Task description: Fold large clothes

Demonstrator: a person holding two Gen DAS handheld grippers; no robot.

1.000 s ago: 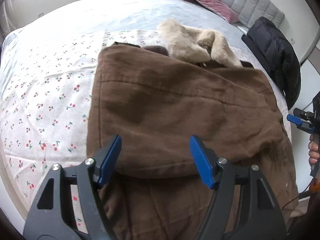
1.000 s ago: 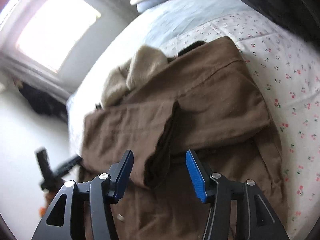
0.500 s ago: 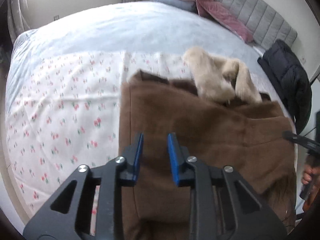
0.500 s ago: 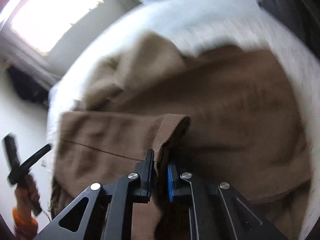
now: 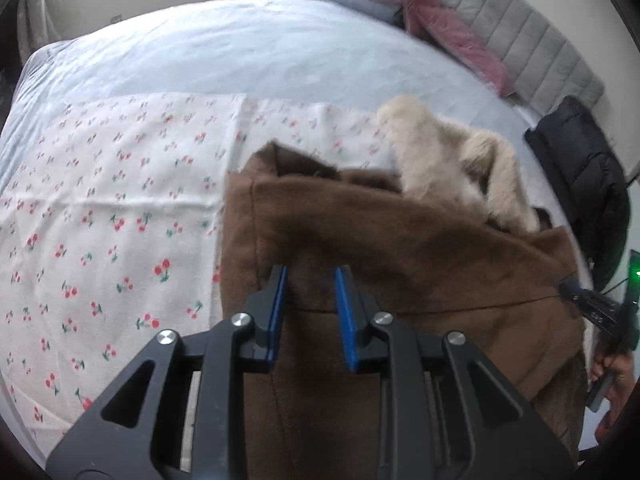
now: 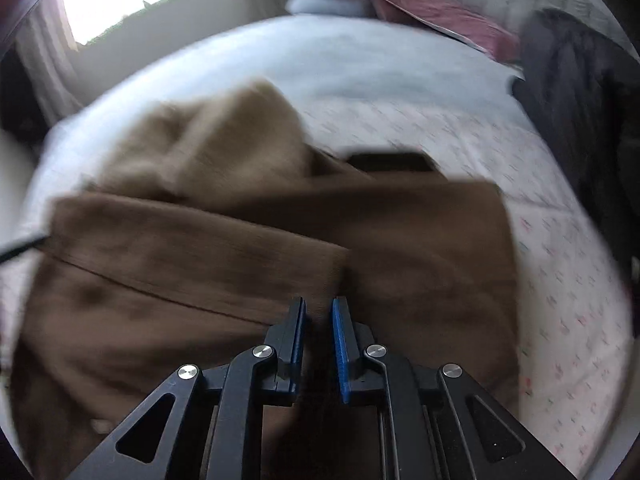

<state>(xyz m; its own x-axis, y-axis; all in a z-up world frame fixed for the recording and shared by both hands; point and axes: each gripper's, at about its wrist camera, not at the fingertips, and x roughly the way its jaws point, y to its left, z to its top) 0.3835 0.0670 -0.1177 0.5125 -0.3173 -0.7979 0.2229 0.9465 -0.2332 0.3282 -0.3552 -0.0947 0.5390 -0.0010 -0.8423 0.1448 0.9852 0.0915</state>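
Brown coat [image 5: 420, 264] lies folded across the cherry-print sheet [image 5: 100, 216] on the bed, filling centre and lower right of the left wrist view, its pale fur collar [image 5: 452, 160] toward upper right. Left gripper [image 5: 311, 280], jaws narrowed, pinches a raised fold of coat cloth between its blue pads. Right gripper [image 6: 319, 312], jaws opening slightly from near-closed, has a coat edge between its pads; no legible writing anywhere.

I can read no writing anywhere — no label, brand, number or sign on the brown coat [image 5: 400, 256], the cherry-print sheet [image 5: 100, 208] or anything else on my bed — the right view is blurred besides.
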